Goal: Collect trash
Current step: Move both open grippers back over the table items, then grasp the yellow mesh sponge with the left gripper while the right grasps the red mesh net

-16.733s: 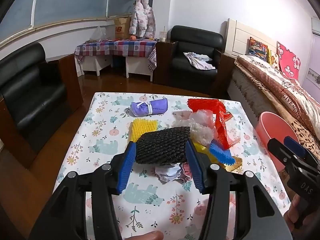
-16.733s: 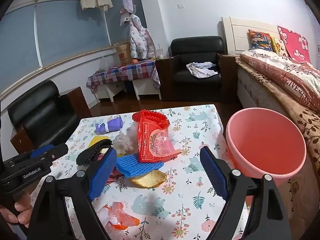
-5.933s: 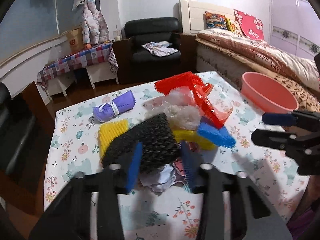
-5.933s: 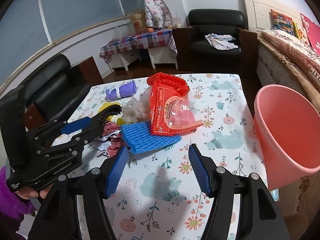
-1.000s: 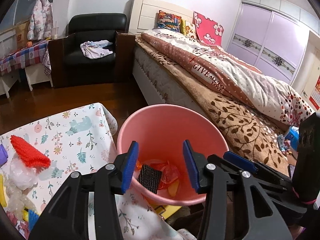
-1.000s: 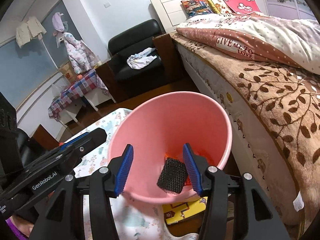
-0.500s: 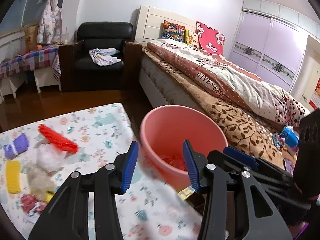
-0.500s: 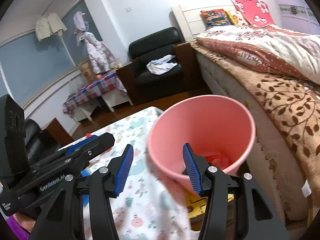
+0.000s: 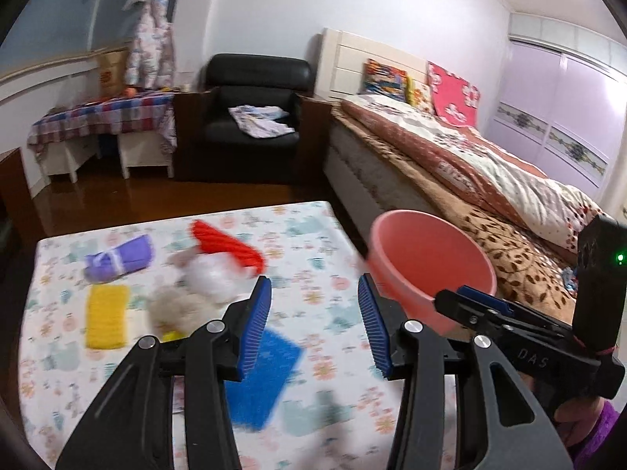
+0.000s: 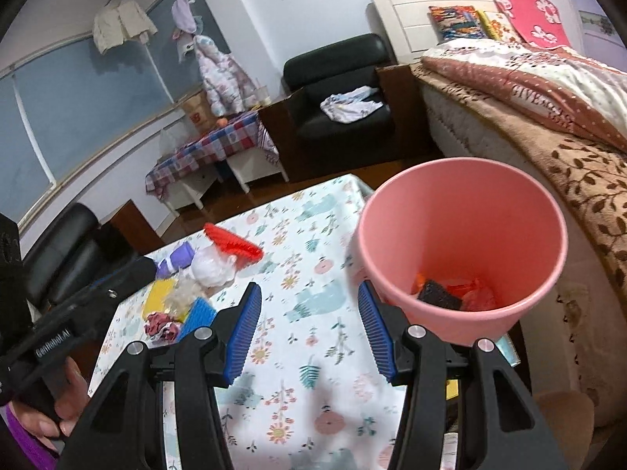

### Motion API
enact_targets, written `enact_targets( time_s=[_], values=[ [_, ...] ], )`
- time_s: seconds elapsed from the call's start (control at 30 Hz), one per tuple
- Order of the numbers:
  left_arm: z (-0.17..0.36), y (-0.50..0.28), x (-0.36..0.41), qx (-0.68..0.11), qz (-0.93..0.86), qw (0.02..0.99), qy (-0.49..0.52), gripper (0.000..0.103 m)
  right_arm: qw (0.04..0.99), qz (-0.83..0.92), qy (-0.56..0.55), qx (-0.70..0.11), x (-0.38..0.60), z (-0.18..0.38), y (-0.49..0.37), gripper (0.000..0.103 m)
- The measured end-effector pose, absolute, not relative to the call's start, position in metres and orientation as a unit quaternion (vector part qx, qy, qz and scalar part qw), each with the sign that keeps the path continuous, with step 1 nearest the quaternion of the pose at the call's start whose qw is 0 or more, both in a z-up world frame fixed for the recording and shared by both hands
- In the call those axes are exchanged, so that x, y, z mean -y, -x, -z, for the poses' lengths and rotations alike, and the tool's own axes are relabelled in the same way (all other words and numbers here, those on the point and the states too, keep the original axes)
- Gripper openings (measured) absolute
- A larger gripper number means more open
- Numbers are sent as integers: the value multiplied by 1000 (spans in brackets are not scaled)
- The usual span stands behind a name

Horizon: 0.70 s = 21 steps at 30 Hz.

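Both grippers empty, jaws wide: left gripper (image 9: 313,325), right gripper (image 10: 307,331). Blue ribbed foam mat (image 9: 263,380) lay just below-left of left fingers (image 9: 256,325), toward table's near edge, long axis running away; left hand nearer.

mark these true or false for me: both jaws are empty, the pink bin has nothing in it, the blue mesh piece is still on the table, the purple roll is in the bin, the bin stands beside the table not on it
1. Both sets of jaws are empty. True: the left gripper and the right gripper stand open with nothing between them.
2. The pink bin has nothing in it. False: a black mesh piece and orange-red wrappers lie at its bottom.
3. The blue mesh piece is on the table. True.
4. The purple roll is in the bin. False: it lies on the table, near the far left.
5. The bin stands beside the table, not on it. True: it sits off the table's edge, towards the bed.
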<state>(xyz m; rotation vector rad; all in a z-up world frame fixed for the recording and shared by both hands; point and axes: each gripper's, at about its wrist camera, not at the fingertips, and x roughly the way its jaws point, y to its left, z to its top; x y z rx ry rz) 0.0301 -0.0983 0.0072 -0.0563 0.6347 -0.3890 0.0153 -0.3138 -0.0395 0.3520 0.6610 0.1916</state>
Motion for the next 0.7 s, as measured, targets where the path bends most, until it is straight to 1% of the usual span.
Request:
enact_targets(
  time_s=[0.37, 0.5, 0.7],
  values=[
    [10, -38, 0, -320, 75, 943, 46, 46, 915, -143, -150, -347, 268, 49, -53, 51],
    [26, -50, -34, -342, 29, 937, 57, 46, 914, -161, -137, -347, 247, 49, -71, 51],
    [55, -71, -60, -378, -5, 923, 64, 46, 911, -176, -127, -351, 224, 51, -98, 51]
  ],
)
